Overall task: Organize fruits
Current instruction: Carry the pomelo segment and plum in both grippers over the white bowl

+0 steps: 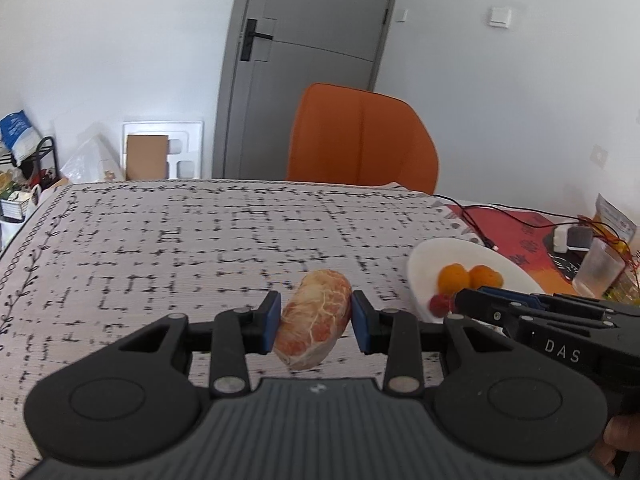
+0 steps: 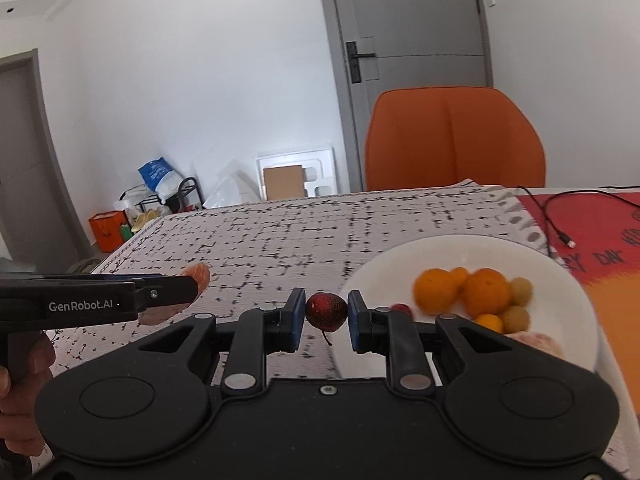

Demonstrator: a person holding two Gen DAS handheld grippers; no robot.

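Peeled orange citrus segment with white pith [image 1: 314, 316] clamped in left gripper [image 1: 313, 322] above patterned tablecloth [image 1: 160, 240], dark red cherry with stem [image 2: 326, 311] pinched in right gripper [image 2: 323, 320] beside white plate [image 2: 560, 272] near tabletop's right edge.

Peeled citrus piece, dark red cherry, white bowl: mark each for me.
Peeled citrus piece [image 1: 314, 316], left wrist view, middle of its veined face.
Dark red cherry [image 2: 326, 311], right wrist view, centre of its skin.
White bowl [image 2: 452, 252], right wrist view, bare far inner wall.
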